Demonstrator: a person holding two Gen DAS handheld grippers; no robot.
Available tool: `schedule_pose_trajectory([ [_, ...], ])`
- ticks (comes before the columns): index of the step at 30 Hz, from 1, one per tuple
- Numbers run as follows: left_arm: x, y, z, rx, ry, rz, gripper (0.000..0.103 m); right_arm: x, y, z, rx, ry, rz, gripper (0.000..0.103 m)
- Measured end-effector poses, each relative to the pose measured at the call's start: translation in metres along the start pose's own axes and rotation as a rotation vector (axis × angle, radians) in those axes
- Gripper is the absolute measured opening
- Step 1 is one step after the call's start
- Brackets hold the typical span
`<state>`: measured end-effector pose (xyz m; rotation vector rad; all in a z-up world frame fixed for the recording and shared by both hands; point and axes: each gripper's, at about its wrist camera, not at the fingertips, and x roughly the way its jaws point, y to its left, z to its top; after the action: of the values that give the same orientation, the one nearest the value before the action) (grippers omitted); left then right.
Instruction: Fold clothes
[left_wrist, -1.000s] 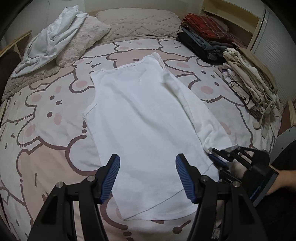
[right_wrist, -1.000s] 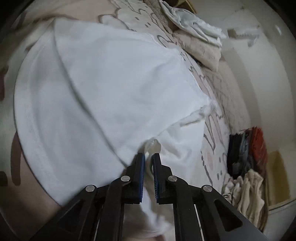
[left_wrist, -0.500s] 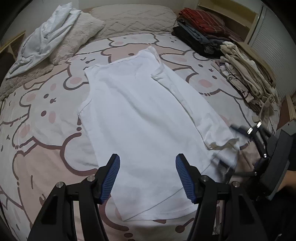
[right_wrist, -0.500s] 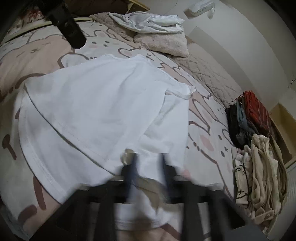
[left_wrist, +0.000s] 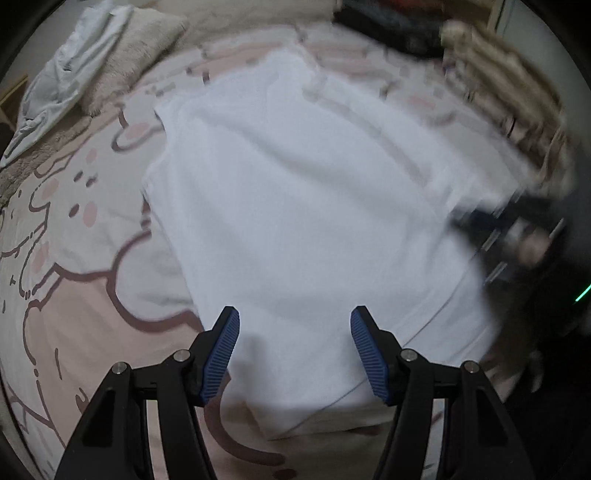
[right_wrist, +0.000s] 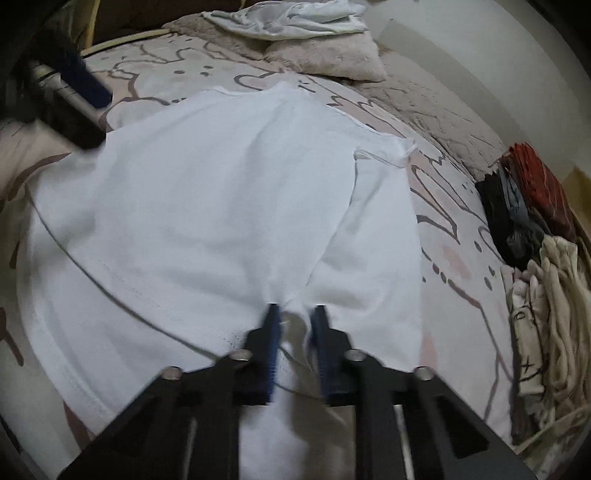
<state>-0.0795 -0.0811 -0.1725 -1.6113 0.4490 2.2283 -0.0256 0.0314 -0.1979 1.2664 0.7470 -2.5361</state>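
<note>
White T-shirt (right_wrist: 207, 206) pinched in right gripper (right_wrist: 293, 325) jaws, flat beneath left gripper (left_wrist: 294, 325) spread jaws.

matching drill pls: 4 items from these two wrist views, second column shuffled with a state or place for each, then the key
Things:
1. left gripper
2. right gripper
3. white T-shirt
4. crumpled pale garment

States or places:
A. shut on a pinch of white fabric
B. spread out on the cartoon-print bedspread
C. heaped on the fluffy pillow at the head of the bed
D. open, jaws apart above the shirt's hem end

Pairs: 1-D, 2-A, 3-B, 4-C
</note>
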Motion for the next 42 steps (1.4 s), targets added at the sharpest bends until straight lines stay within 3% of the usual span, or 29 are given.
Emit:
schedule_pose_trajectory([
  [2,0.018,-0.003,-0.010,0.046,0.062,0.051,0.062,-0.010,-0.023,0.001,0.052,0.002,-0.018,0.005],
  [5,0.020,-0.006,-0.017,0.077,0.050,0.065,0.063,-0.020,-0.080,-0.012,0.160,0.024,-0.135,0.005],
  [8,0.020,-0.005,-0.017,0.080,0.073,0.069,0.063,-0.004,-0.151,-0.050,0.312,0.156,-0.290,0.005],
  [12,0.020,-0.007,-0.019,0.084,0.087,0.084,0.063,0.028,-0.191,-0.096,0.548,0.278,-0.189,0.006],
  [13,0.020,-0.007,-0.019,0.086,0.090,0.088,0.063,0.029,-0.193,-0.099,0.574,0.275,-0.190,0.008],
  [15,0.019,-0.009,-0.021,0.091,0.100,0.093,0.063,0.023,-0.191,-0.098,0.601,0.255,-0.208,0.026],
  [17,0.018,-0.009,-0.023,0.094,0.110,0.094,0.063,0.016,-0.193,-0.099,0.625,0.251,-0.220,0.070],
  [18,0.016,-0.008,-0.024,0.091,0.115,0.093,0.063,0.010,-0.198,-0.101,0.667,0.242,-0.189,0.072],
  [23,-0.001,-0.011,-0.031,0.068,0.103,0.078,0.062,-0.026,-0.238,-0.113,0.918,0.156,-0.006,0.072],
  [27,-0.029,-0.052,-0.031,0.175,-0.021,0.013,0.062,-0.037,-0.232,-0.123,0.985,0.173,0.195,0.068],
  [29,-0.040,-0.080,-0.032,0.255,-0.077,-0.015,0.062,-0.037,-0.213,-0.128,0.993,0.191,0.329,0.051],
  [32,-0.046,-0.111,-0.029,0.321,-0.121,-0.043,0.063,-0.033,-0.182,-0.119,0.946,0.179,0.455,0.029],
  [34,-0.046,-0.123,-0.024,0.327,-0.135,-0.071,0.063,-0.029,-0.168,-0.100,0.879,0.143,0.498,0.025],
  [37,-0.034,-0.127,-0.011,0.276,-0.118,-0.050,0.062,-0.023,-0.142,-0.066,0.758,0.104,0.529,0.025],
  [40,-0.022,-0.121,-0.004,0.223,-0.076,-0.050,0.062,-0.004,-0.108,-0.056,0.631,0.250,0.502,0.025],
  [42,-0.010,-0.122,-0.002,0.252,-0.024,-0.040,0.062,-0.006,-0.088,-0.068,0.560,0.298,0.476,0.025],
])
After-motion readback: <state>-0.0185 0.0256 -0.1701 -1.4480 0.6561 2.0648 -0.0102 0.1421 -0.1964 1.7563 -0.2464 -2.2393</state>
